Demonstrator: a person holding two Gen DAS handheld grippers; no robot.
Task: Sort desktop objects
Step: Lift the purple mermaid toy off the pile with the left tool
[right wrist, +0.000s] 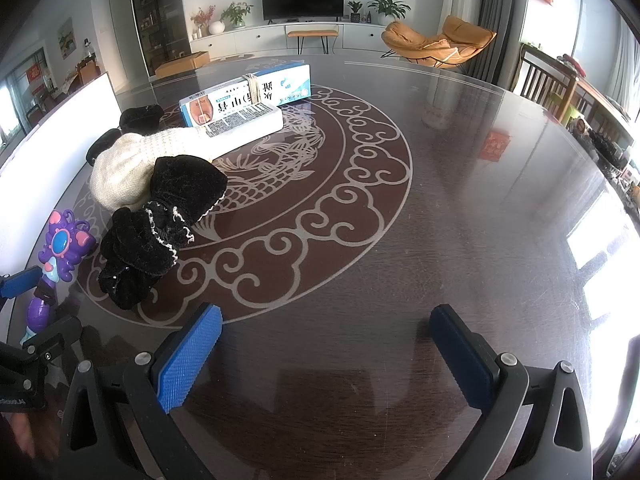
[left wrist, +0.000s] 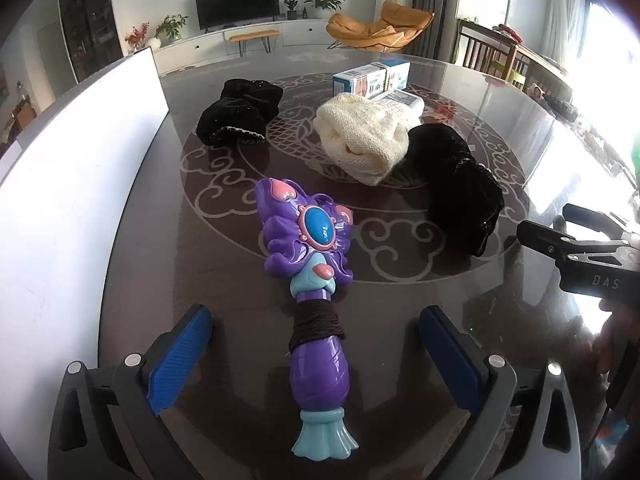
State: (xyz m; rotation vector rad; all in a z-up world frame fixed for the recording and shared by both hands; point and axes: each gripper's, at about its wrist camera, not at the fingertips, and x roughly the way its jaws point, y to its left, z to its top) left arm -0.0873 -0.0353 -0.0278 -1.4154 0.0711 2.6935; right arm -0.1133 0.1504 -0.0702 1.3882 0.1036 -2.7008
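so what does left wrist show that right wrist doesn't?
Left wrist only: the whole purple toy wand down to its teal base, lying between the open left gripper fingers, untouched.

Right wrist only: the open right gripper over bare table, and the full length of the blue-white boxes.

Both: the cream knit item, two black velvet items, and the white board along the table's left edge.

Left gripper (left wrist: 316, 344) jaws spread wide, low over the table (left wrist: 400, 304); right gripper (right wrist: 326, 344) likewise agape, holding nothing.
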